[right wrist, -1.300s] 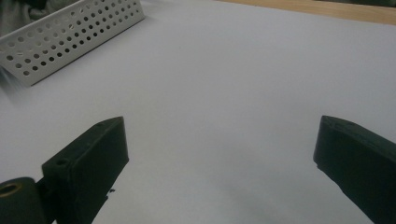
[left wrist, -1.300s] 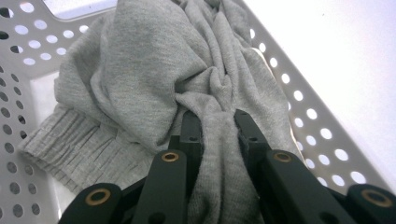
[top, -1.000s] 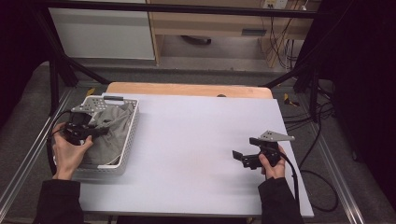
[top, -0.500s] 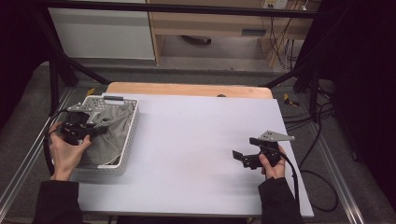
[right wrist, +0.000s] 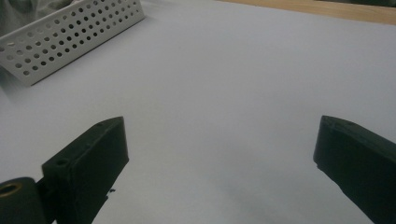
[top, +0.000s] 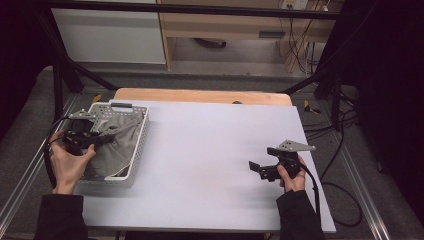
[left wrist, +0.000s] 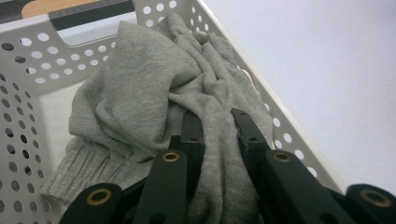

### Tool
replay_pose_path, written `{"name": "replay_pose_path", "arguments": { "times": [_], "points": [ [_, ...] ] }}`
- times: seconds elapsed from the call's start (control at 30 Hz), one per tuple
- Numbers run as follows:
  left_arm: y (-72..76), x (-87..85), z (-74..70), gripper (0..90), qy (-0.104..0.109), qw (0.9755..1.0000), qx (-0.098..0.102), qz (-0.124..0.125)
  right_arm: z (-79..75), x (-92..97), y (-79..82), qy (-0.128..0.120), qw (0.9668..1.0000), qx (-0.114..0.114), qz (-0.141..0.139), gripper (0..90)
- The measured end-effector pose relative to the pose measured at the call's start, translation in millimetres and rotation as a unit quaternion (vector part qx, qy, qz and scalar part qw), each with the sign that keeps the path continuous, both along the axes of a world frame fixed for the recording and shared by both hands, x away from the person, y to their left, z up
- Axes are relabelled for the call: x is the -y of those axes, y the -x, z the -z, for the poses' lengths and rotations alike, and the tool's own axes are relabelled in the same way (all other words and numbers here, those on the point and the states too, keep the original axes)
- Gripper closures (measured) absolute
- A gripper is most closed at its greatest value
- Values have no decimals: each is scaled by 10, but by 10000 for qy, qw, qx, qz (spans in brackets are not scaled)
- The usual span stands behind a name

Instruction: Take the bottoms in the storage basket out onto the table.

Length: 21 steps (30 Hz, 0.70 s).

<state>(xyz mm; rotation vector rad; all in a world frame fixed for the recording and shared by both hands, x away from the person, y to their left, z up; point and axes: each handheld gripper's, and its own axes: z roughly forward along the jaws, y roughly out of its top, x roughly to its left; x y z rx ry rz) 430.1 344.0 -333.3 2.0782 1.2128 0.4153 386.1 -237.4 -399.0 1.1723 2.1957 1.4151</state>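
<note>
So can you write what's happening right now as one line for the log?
left gripper: shut on grey sweater | sweater: in white basket | right gripper: open, nothing held, over table

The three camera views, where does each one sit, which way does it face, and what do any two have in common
High view: above the person's side, looking forward and down on the table; both forearms, left gripper and right gripper show.
Left gripper view: rides the left gripper, looking into the white basket; its jaws are shut on the grey sweater.
Right gripper view: rides the right gripper, facing across the table; its jaws stand open.
All three share the basket.
</note>
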Motion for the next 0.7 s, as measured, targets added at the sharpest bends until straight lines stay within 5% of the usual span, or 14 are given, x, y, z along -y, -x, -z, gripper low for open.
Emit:
{"name": "replay_pose_path", "arguments": {
  "times": [0.7],
  "points": [
    [86, 19, -125, 768, 104, 9999, 74, 72, 0, 0, 0, -3, 10000, -5, -2, 34]
  ]
}}
